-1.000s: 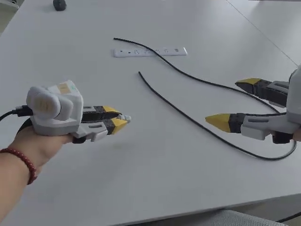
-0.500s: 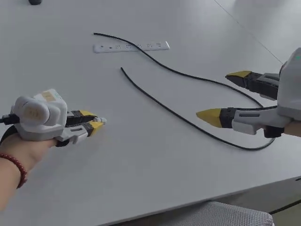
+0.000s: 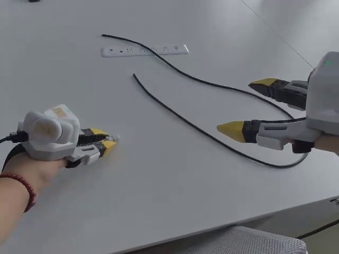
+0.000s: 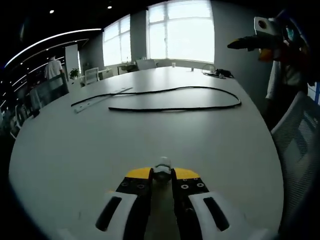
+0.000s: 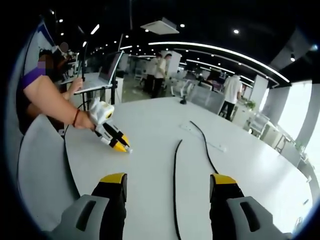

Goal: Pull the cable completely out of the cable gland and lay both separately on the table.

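Left gripper point(image 3: 108, 142): my jaws are closed on the cable gland point(image 4: 162, 164), a small, pale, rounded fitting pinched at the tips. It is low over the table point(image 3: 159, 185), well on my side of the power strip point(image 3: 144, 51).

Recommended: lower to contact, then part the jaws slowly so the gland cannot roll.

Right gripper point(image 3: 235, 105): jaws wide apart, empty.

Cable point(image 3: 185, 121): thin, black, looped from the power strip, free of the gland.

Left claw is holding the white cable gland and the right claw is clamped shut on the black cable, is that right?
Not quite. The left claw does hold the cable gland, but the right claw is open and empty; the right gripper view shows the black cable lying on the table.
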A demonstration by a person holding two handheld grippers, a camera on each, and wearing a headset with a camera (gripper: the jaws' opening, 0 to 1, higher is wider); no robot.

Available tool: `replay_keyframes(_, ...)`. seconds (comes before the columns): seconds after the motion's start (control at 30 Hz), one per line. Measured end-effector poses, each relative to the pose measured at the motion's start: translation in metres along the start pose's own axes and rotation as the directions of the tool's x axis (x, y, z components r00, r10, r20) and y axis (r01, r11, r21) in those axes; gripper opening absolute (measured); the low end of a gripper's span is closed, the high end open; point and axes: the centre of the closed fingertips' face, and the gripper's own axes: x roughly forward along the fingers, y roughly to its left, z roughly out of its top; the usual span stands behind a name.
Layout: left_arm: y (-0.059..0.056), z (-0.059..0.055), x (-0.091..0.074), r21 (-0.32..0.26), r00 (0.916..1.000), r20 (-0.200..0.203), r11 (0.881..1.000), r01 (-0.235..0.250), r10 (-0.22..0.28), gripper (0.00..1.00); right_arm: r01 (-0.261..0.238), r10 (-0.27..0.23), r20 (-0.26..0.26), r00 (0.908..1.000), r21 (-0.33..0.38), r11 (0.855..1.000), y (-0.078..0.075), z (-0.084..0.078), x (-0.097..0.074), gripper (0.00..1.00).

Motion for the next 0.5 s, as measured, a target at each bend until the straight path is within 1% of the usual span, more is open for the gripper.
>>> replay_keyframes(0.03, 0.001, 0.000, 0.000, 0.016, 1.0000, -0.001, 1.000, -0.007, 0.007, 0.16, -0.002, 0.002, -0.001, 1.0000, 0.002, 1.000, 0.000, 0.000, 0.000, 0.67)
replay_keyframes(0.1, 0.000, -0.001, -0.001, -0.007, 1.0000, 0.003, 1.000, -0.003, 0.003, 0.17, -0.002, 0.002, -0.006, 1.0000, -0.002, 1.000, 0.001, -0.002, 0.000, 0.67)
replay_keyframes(0.13, 0.001, -0.002, -0.002, -0.002, 1.0000, 0.000, 1.000, -0.008, 0.008, 0.17, -0.005, 0.005, -0.005, 1.0000, -0.002, 1.000, 0.002, -0.002, 0.000, 0.67)
replay_keyframes(0.17, 0.005, -0.001, -0.005, -0.004, 0.9996, 0.009, 1.000, -0.025, 0.025, 0.17, -0.007, 0.007, -0.009, 0.9999, 0.001, 1.000, 0.003, -0.003, 0.000, 0.67)
replay_keyframes(0.2, 0.005, 0.001, -0.006, -0.013, 0.9994, 0.020, 1.000, -0.027, 0.027, 0.18, -0.006, 0.006, -0.010, 0.9999, -0.001, 1.000, 0.003, -0.003, 0.000, 0.67)
replay_keyframes(0.23, 0.004, 0.002, -0.009, -0.035, 0.9994, 0.030, 0.999, -0.020, 0.021, 0.20, -0.008, 0.008, -0.007, 0.9999, -0.002, 1.000, 0.003, -0.003, 0.000, 0.67)
replay_keyframes(0.3, 0.005, 0.004, -0.013, -0.012, 0.9989, 0.030, 0.999, -0.035, 0.035, 0.24, -0.008, 0.008, -0.008, 0.9999, -0.001, 1.000, 0.004, -0.004, 0.000, 0.67)
replay_keyframes(0.33, 0.005, 0.005, -0.015, -0.019, 0.9988, 0.035, 0.999, -0.035, 0.035, 0.25, -0.011, 0.011, -0.008, 0.9999, 0.000, 1.000, 0.005, -0.004, 0.000, 0.67)
replay_keyframes(0.37, 0.003, 0.008, -0.019, -0.024, 0.9986, 0.044, 0.999, -0.028, 0.029, 0.25, -0.012, 0.012, -0.010, 0.9999, 0.002, 1.000, 0.005, -0.005, 0.001, 0.67)
replay_keyframes(0.4, 0.001, 0.010, -0.021, -0.017, 0.9984, 0.048, 0.999, -0.030, 0.030, 0.24, -0.012, 0.012, -0.009, 0.9999, 0.000, 1.000, 0.006, -0.005, 0.001, 0.67)
replay_keyframes(0.43, 0.000, 0.014, -0.025, 0.001, 0.9975, 0.062, 0.999, -0.034, 0.034, 0.25, -0.018, 0.018, -0.005, 0.9998, 0.001, 1.000, 0.008, -0.004, 0.001, 0.67)
replay_keyframes(0.5, -0.003, 0.020, -0.034, -0.016, 0.9961, 0.083, 0.999, -0.029, 0.030, 0.29, -0.020, 0.020, -0.002, 0.9998, -0.001, 1.000, 0.010, -0.003, 0.002, 0.67)
